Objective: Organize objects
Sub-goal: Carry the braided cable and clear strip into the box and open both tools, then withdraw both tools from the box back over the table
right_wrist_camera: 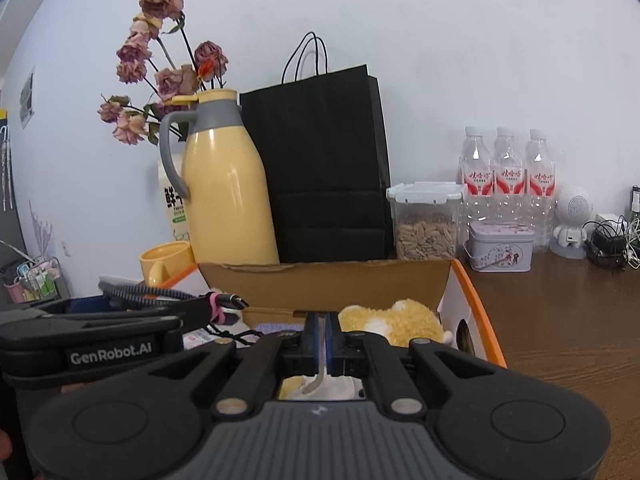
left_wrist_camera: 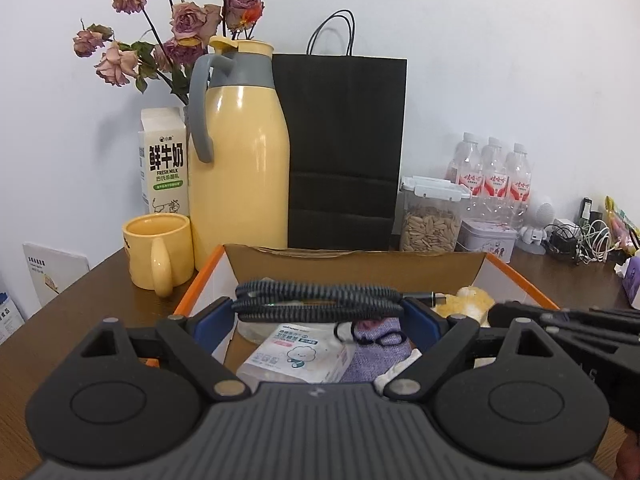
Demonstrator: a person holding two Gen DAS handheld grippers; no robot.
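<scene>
Left tool pinches coiled braided cable lengthwise, jaws wide, over cardboard box; right tool pressed together on a thin pale strip.

i see the coiled braided black cable lying level, stretched across between my wide jaws, its plug pointing right, above the orange-edged cardboard box. in the box: wipes pack, purple cloth, yellow plush far right.
</scene>
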